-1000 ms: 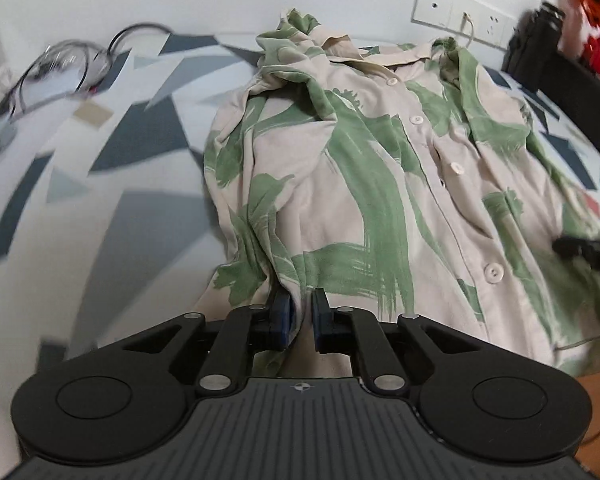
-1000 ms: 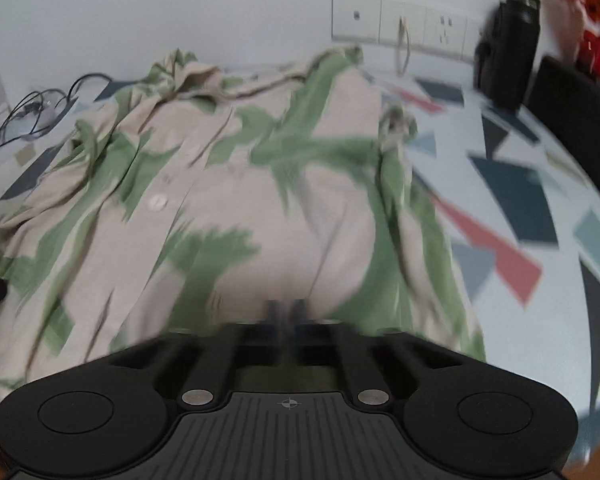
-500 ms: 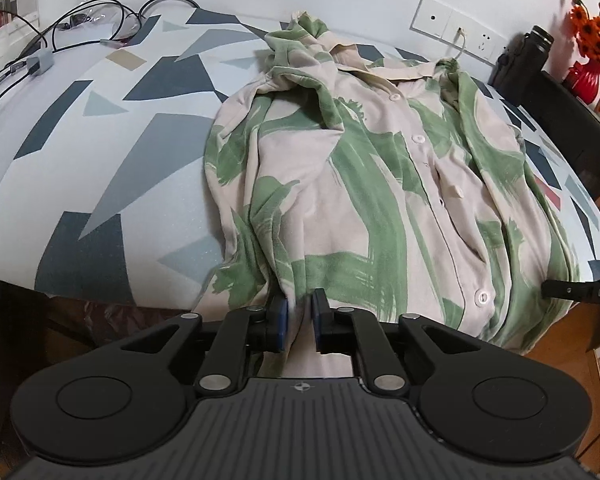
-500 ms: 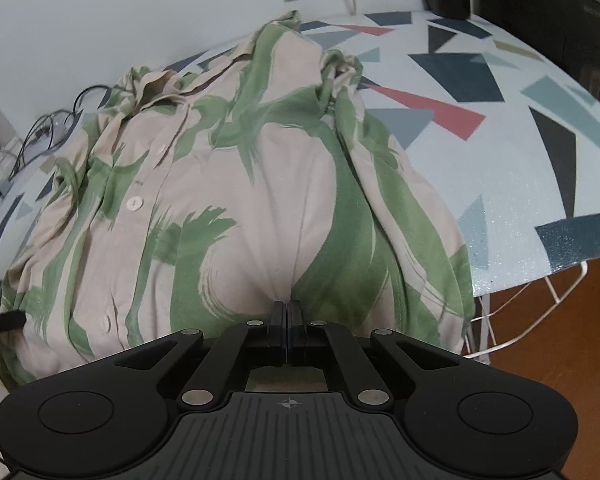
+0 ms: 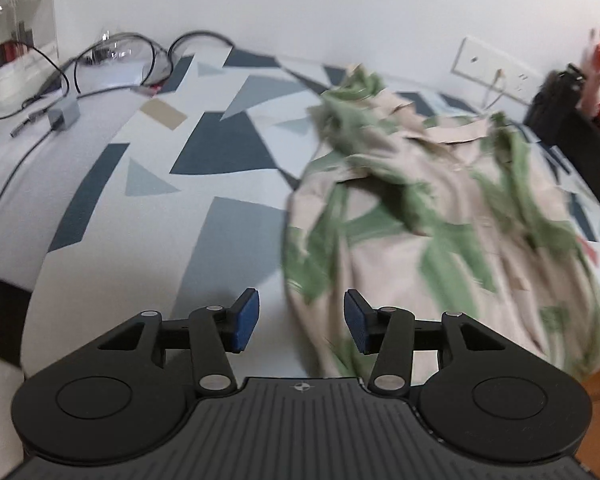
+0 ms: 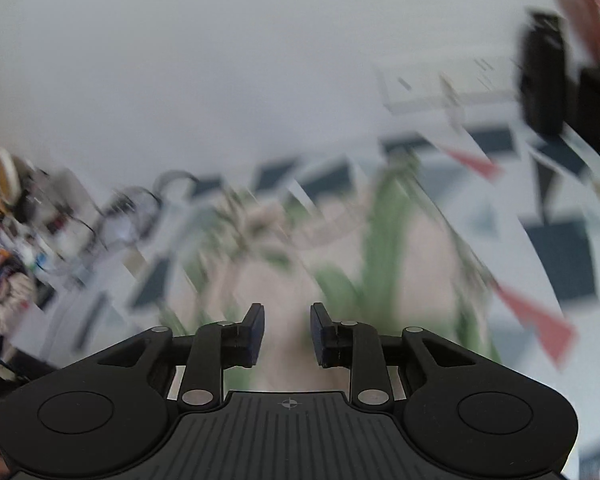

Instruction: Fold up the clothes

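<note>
Left wrist view: left gripper (image 5: pixel 301 321) held low over the patterned tabletop (image 5: pixel 148 216), jaws wide apart, gripping nothing; the crumpled green-and-beige shirt (image 5: pixel 432 248) lies ahead and right of the jaws, its near edge just past the right one. Right wrist view, heavily blurred: right gripper (image 6: pixel 287 334) jaws parted, empty, shirt (image 6: pixel 384 248) ahead.

Both grippers have let go. The left gripper (image 5: pixel 298 322), clamped on the hem of the shirt (image 5: pixel 440 248) 0.5 s ago, now stands wide open — nothing between its pads. The right gripper (image 6: pixel 287 334) has parted too. The shirt has dropped back — rumpled — onto the patterned tablecloth (image 5: pixel 204 208).
</note>
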A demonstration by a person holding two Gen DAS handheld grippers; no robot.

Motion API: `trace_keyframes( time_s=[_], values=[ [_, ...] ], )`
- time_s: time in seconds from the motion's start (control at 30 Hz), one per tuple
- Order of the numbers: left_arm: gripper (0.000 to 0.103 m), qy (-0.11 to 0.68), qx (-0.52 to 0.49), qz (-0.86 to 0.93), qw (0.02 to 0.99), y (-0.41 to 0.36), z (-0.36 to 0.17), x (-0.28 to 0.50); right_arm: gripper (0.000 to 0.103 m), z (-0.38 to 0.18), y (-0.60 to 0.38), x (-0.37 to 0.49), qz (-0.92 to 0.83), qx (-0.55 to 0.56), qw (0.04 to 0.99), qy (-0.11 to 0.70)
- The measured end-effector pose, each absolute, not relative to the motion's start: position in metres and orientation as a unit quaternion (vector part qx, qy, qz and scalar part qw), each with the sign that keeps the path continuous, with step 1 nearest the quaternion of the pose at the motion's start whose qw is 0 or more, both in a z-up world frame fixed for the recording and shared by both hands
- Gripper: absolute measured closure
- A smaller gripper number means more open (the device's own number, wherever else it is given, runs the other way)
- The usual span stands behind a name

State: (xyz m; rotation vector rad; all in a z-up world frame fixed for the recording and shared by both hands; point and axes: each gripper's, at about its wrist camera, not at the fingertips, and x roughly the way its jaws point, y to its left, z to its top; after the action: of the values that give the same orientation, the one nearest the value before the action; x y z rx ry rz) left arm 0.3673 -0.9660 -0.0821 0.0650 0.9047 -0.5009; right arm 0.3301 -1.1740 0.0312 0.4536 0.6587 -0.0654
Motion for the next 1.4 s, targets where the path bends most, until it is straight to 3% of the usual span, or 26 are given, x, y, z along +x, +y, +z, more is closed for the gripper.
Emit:
trace_keyframes(
  time_s=[0.2, 0.4, 0.43, 0.53, 0.57, 0.7, 0.77, 0.9, 1.03, 1.17, 1.23, 1.3, 1.4],
  values=[
    [0.055, 0.439, 0.073, -0.262, 0.857, -0.981, -0.102, 0.403, 0.076, 0.056, -1.175, 0.439, 0.002, 0.214, 0.923, 0.318],
    [0.055, 0.41, 0.123, -0.289, 0.856, -0.998, -0.104, 0.41, 0.072, 0.008, -1.172, 0.513, 0.032, 0.243, 0.897, 0.369],
    [0.057, 0.407, 0.12, -0.289, 0.858, -0.998, -0.105, 0.411, 0.071, -0.007, -1.174, 0.523, 0.032, 0.258, 0.887, 0.382],
    [0.081, 0.4, 0.108, -0.284, 0.865, -0.999, -0.105, 0.415, 0.071, -0.047, -1.175, 0.548, 0.03, 0.277, 0.869, 0.408],
    [0.096, 0.404, 0.099, -0.283, 0.864, -0.999, -0.104, 0.418, 0.071, -0.061, -1.175, 0.555, 0.029, 0.283, 0.864, 0.416],
    [0.099, 0.41, 0.069, -0.258, 0.872, -0.999, -0.091, 0.422, 0.071, -0.095, -1.179, 0.591, 0.009, 0.286, 0.849, 0.443],
    [0.099, 0.401, 0.064, -0.243, 0.881, -0.998, -0.08, 0.422, 0.075, -0.096, -1.187, 0.599, 0.01, 0.287, 0.851, 0.44],
    [0.1, 0.386, 0.045, -0.212, 0.897, -0.992, -0.06, 0.429, 0.1, -0.091, -1.204, 0.613, 0.017, 0.287, 0.858, 0.426],
    [0.1, 0.406, -0.009, -0.178, 0.896, -0.978, -0.061, 0.451, 0.101, -0.086, -1.22, 0.627, 0.025, 0.288, 0.864, 0.412],
    [0.082, 0.477, -0.007, -0.119, 0.871, -0.979, -0.093, 0.469, 0.1, -0.084, -1.236, 0.639, 0.026, 0.287, 0.867, 0.406],
    [0.078, 0.465, 0.004, -0.114, 0.878, -0.981, -0.088, 0.459, 0.092, -0.089, -1.242, 0.637, 0.017, 0.29, 0.859, 0.421],
    [0.063, 0.447, 0.009, -0.122, 0.886, -0.982, -0.078, 0.447, 0.077, -0.085, -1.246, 0.627, 0.028, 0.287, 0.861, 0.42],
    [0.048, 0.433, -0.018, -0.15, 0.888, -0.979, -0.059, 0.427, 0.076, -0.077, -1.252, 0.61, 0.049, 0.279, 0.866, 0.413]
  ],
)
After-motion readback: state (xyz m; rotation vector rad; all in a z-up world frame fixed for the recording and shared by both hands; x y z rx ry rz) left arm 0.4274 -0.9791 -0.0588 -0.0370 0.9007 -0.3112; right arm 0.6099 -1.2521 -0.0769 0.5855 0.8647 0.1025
